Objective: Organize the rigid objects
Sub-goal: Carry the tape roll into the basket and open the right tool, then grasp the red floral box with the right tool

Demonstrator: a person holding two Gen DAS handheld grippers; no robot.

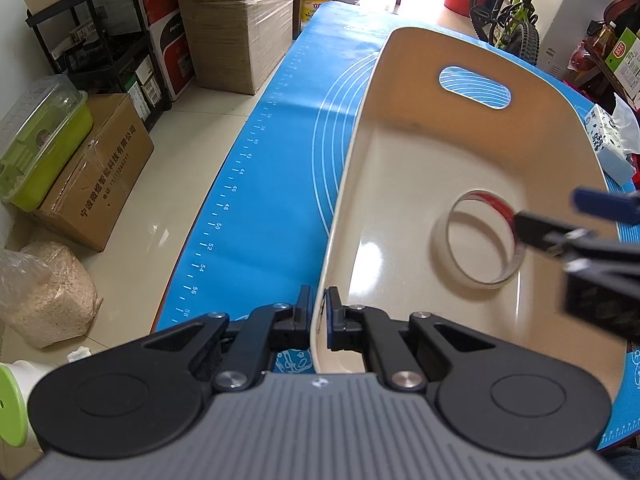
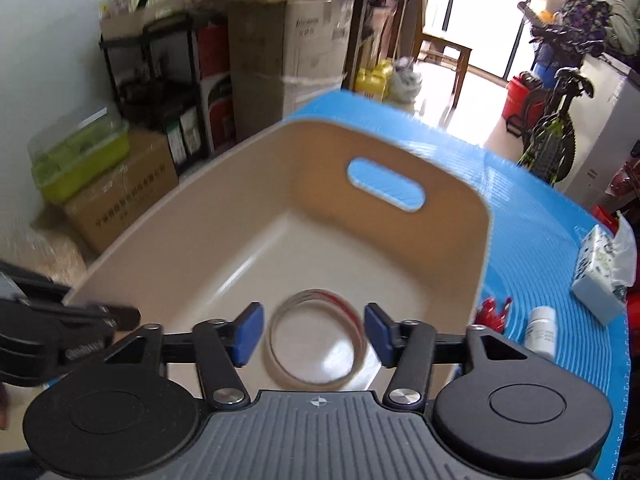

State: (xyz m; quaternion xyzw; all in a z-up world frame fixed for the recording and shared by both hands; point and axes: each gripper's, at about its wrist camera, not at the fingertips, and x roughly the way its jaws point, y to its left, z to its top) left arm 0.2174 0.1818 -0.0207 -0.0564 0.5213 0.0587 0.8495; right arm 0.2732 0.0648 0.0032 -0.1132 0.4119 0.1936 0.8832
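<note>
Two tongs, one bin. Blue mat [image 1: 260, 128] covers the table, white ruler marks along its left edge, ring lines across the middle. Beige bin [image 1: 360, 152] sits on it, oval handle cutout in the far wall, mat showing through the cutout.

My left gripper [image 1: 319, 316] is clamped on the bin's near-left rim: one finger outside the wall, the blue pad inside, wall pinched between them. It's closed on the rim.

My right gripper [image 2: 314, 330] hangs over the bin interior, jaws spread. Blue pads [image 2: 250, 332] stand either side of the tape roll in the right wrist view, neither pressing on it. In the left wrist view the same gripper comes in from the right, blurred, its dark tip overlapping the roll's right edge; can't tell contact from that angle.

Tape roll [image 1: 482, 240] is a clear ring with a red strip along part of its band. It's inside the bin, on the floor toward the right side, tilted rather than flat in the left wrist view. Not gripped.

Outside the bin on the mat, right side: a patterned tissue pack [image 2: 598, 272] near the mat edge, a white bottle [image 2: 541, 332] closer to me, and a small red item [image 2: 493, 312] just beside the bin's right wall; too blurred to identify.
</note>
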